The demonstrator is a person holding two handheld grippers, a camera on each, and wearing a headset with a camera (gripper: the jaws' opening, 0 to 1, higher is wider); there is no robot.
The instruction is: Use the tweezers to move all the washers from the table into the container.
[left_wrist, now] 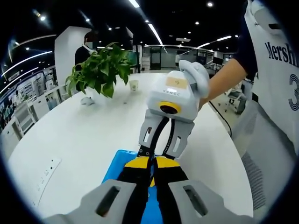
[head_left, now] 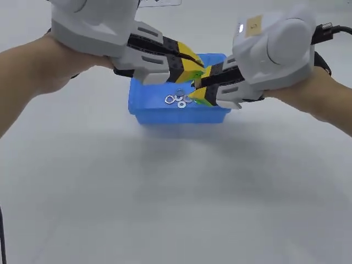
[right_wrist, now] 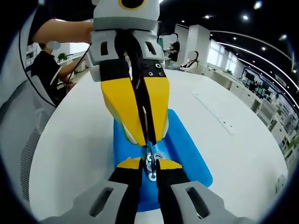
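The left gripper (head_left: 194, 64) has its fingers pressed together on the tweezers (right_wrist: 146, 123), whose tips point down into the blue container (head_left: 144, 107), probably to drop a washer there. The washers (head_left: 179, 100) lie inside the container. Just above the container the right gripper (head_left: 197, 95) meets the left one. Its fingers are nearly together, perhaps squeezing the tweezers; I cannot tell.

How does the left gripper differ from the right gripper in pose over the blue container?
The left gripper enters from the left, tips higher in the head view; the right gripper enters from the right, tips lower, beside the washers in the container. The left gripper pinches what look like tweezers; the right gripper's jaws hold nothing visible. Both have yellow-tipped jaws.
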